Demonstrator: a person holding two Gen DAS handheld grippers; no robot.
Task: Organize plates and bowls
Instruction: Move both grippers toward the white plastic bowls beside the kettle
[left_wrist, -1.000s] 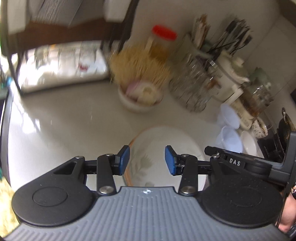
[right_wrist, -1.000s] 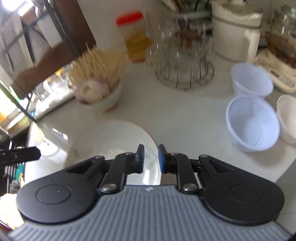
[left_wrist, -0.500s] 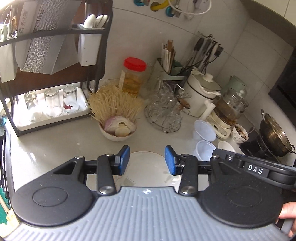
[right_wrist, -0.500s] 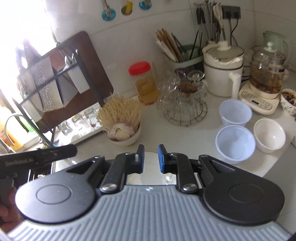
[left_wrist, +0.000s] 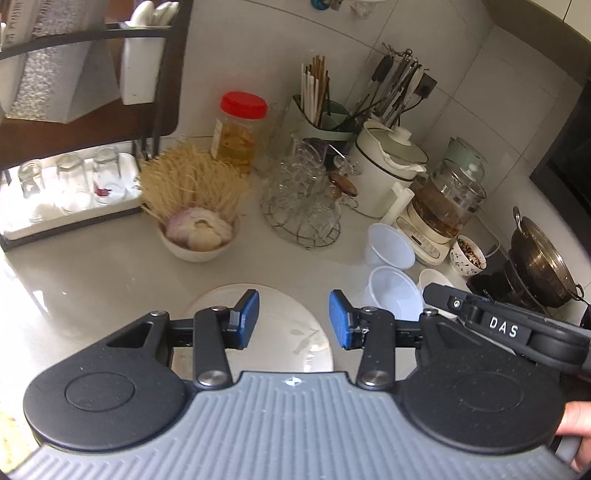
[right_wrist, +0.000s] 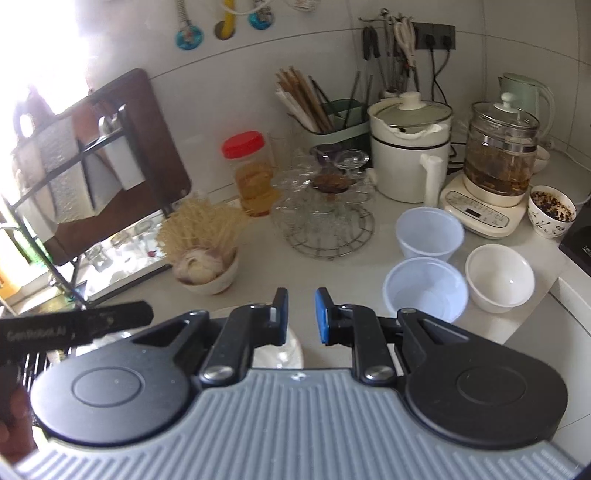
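A white plate with a leaf print lies flat on the counter, right below my left gripper, which is open and empty above it. In the right wrist view only a sliver of the plate shows under my right gripper, which is open a narrow gap and empty. Two translucent plastic bowls and a small white bowl stand apart to the right; they also show in the left wrist view.
A bowl of garlic and dry noodles stands behind the plate. A wire rack of glasses, a red-lidded jar, a white cooker, a glass kettle and a patterned bowl line the back. A black shelf rack stands left.
Both grippers have risen and pulled back from the plate, so the view has widened. The right gripper's jaws have opened slightly. The plate has stayed on the counter.
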